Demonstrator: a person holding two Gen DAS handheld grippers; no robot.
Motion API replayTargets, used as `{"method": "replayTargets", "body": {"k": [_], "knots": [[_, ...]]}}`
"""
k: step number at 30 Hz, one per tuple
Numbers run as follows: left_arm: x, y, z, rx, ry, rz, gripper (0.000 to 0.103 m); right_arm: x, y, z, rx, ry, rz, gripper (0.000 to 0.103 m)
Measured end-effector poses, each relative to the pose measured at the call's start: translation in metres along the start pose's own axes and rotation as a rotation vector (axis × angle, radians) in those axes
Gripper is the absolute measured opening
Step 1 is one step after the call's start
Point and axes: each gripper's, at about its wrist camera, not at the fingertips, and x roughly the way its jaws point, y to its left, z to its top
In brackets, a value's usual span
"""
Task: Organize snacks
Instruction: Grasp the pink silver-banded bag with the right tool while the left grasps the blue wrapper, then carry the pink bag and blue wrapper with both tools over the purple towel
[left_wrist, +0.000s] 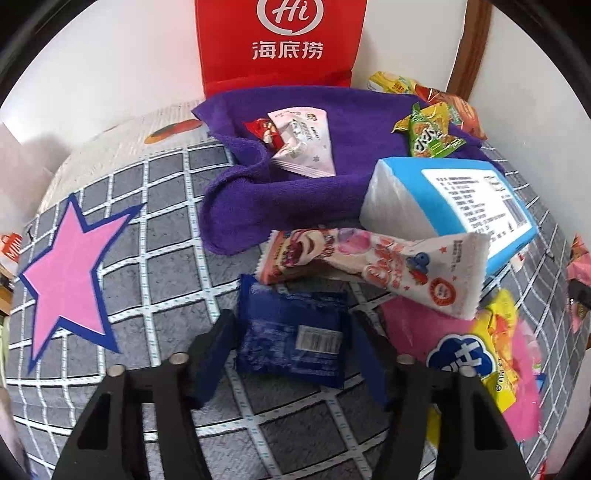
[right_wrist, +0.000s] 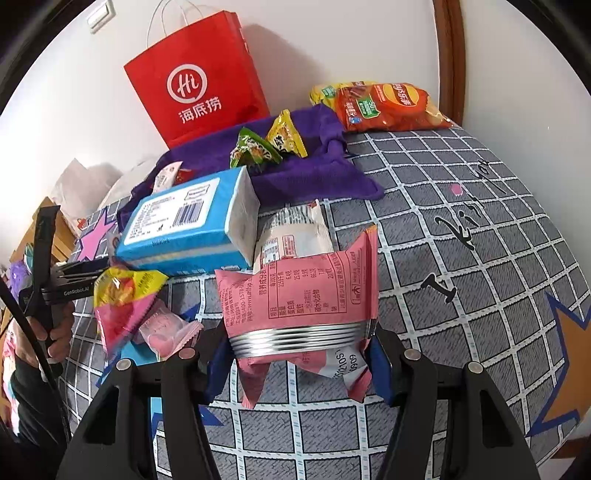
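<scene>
Snacks lie scattered on a bed with a grey checked cover (left_wrist: 155, 236). My left gripper (left_wrist: 291, 339) is open, its fingers either side of a dark blue snack packet (left_wrist: 295, 332) lying on the cover. A long white and pink snack packet (left_wrist: 373, 266) lies just beyond it. My right gripper (right_wrist: 299, 354) is open around the near end of a pink snack packet (right_wrist: 306, 291), whose silver seam lies between the fingers. A purple towel (left_wrist: 295, 184) holds small snacks (left_wrist: 303, 140). A red paper bag (right_wrist: 199, 81) stands at the wall.
A blue and white tissue box (right_wrist: 188, 221) lies mid-bed. Green and yellow packets (right_wrist: 269, 144) lie on the towel, chip bags (right_wrist: 388, 107) at the back right corner. A yellow and pink packet (right_wrist: 122, 295) lies left. The left gripper's body (right_wrist: 48, 273) shows at the far left.
</scene>
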Motion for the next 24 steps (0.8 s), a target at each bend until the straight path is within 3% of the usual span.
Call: {"method": "replayTargets", "body": {"k": [6, 13, 18, 24], "knots": [[-0.002, -0.001, -0.004, 0.022, -0.004, 0.035, 0.053, -0.004, 0.001, 0.001, -0.004, -0.011, -0.001, 0.062], [-0.014, 0.009, -0.01, -0.026, -0.01, 0.052, 0.047, -0.012, 0.004, 0.002, -0.005, -0.026, 0.001, 0.062], [-0.037, 0.025, -0.006, -0.095, -0.044, 0.023, 0.047, -0.021, 0.006, 0.01, -0.014, -0.046, 0.002, 0.062], [-0.07, 0.026, 0.007, -0.109, -0.107, 0.035, 0.047, -0.032, 0.015, 0.032, -0.051, -0.085, -0.008, 0.062]]}}
